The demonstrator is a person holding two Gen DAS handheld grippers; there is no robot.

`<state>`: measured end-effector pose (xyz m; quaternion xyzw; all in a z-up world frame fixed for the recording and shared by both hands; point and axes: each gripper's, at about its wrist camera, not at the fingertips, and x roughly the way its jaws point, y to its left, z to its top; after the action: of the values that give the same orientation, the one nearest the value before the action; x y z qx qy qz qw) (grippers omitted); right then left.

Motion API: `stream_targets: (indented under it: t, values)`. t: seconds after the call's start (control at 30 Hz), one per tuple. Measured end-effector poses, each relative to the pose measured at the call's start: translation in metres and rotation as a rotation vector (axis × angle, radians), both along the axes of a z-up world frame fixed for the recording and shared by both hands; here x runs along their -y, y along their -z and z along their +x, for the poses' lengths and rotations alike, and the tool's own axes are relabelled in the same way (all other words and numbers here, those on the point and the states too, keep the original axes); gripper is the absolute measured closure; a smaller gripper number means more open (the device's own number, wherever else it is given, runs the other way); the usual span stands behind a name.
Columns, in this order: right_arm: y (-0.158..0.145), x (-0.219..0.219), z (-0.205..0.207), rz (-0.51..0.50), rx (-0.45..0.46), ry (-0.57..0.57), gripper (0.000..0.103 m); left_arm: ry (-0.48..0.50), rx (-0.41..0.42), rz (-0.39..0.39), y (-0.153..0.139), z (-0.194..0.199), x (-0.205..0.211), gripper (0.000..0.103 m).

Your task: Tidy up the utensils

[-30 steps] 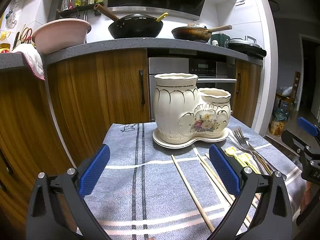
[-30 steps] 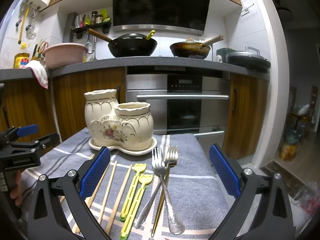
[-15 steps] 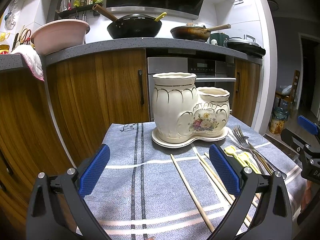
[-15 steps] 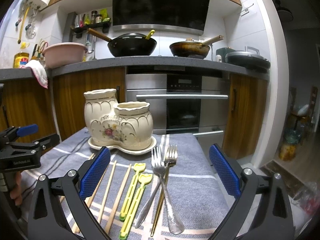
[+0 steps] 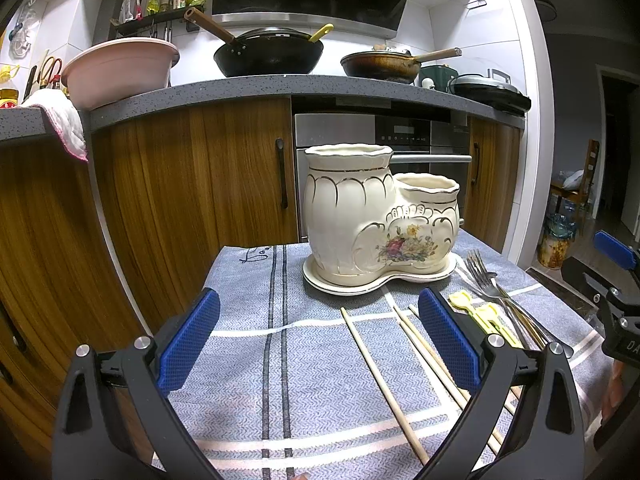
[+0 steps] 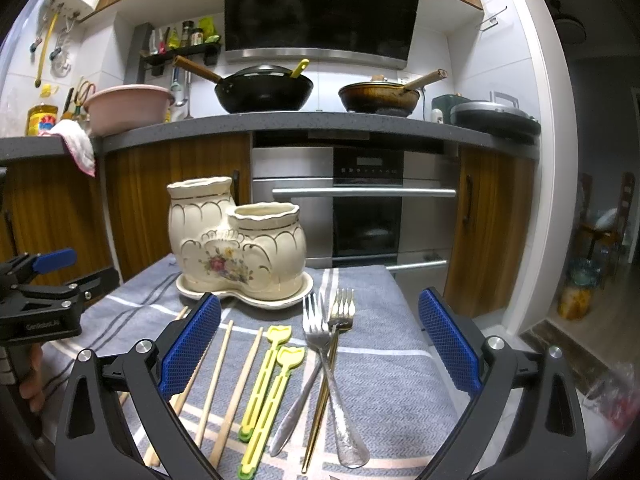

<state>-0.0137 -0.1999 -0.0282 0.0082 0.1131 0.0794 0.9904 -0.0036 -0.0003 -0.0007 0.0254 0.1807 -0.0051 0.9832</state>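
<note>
Both grippers, left (image 5: pixel 319 338) and right (image 6: pixel 319 342), are hovering with fingers apart; chopsticks (image 6: pixel 214 384) and forks (image 6: pixel 328 354) are lying near the cloth's (image 6: pixel 384 364) front edge, holder (image 6: pixel 240 244) behind them.

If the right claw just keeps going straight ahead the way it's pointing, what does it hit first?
Probably the forks: they lie on the cloth between the open right claw's fingers. Beyond them stands the ceramic holder, left of centre. The claw's height above the cloth is unclear, so it might pass over them.

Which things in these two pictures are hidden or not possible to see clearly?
- Inside of the cream ceramic two-pot utensil holder: both views look from below its rims.
- Near ends of the wooden chopsticks: right view, behind the open right gripper.
- Cloth lettering: left view, too small.
</note>
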Motion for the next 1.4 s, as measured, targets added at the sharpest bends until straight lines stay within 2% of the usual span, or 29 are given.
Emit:
stream_targets:
  t: [1.0, 1.13, 1.3, 1.4]
  values:
    - [-0.006, 0.002, -0.003, 0.001, 0.010, -0.027, 0.005, 0.019, -0.015, 0.008, 0.003, 0.001, -0.002, 0.005]
    - [-0.010, 0.012, 0.005, 0.014, -0.081, -0.060, 0.005, 0.025, -0.054, 0.044, 0.001, 0.003, -0.002, 0.005]
    - [0.003, 0.021, 0.033, -0.072, -0.302, -0.058, 0.005, 0.067, -0.192, 0.073, 0.004, 0.016, -0.003, 0.005]
    - [0.011, 0.029, 0.046, -0.065, -0.402, -0.087, 0.014, 0.102, -0.287, 0.072, 0.012, 0.023, -0.001, 0.005]
